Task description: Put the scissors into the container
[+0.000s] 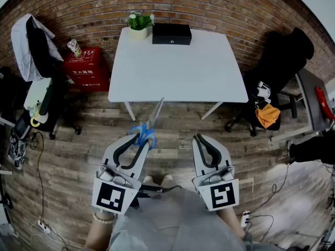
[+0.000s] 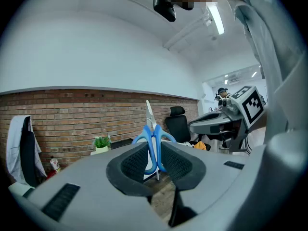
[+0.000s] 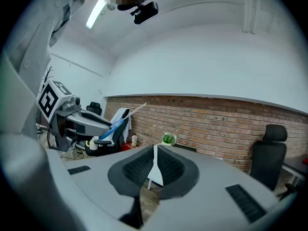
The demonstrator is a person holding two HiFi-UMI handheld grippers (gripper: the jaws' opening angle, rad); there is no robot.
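Right at the tips of the left tool (image 1: pixel 140 140) are the scissors (image 1: pixel 155 113). Its two sides squeeze the blue handles, and the closed blades stick out in front of it. Next to it, the right tool (image 1: pixel 201 143) holds nothing, and its two sides are pressed together with only a thin slit showing between them. Both tools hang over the wooden floor (image 1: pixel 172 123), not over the surface (image 1: pixel 178 72), which is farther ahead of them. At its far edge, well apart from the scissors, sits the black container (image 1: pixel 171 34), with a small plant (image 1: pixel 139 25) just beside it. So the picking up looks done. Carrying the scissors over and putting them in is left to do. I cannot tell if the container's top is open.
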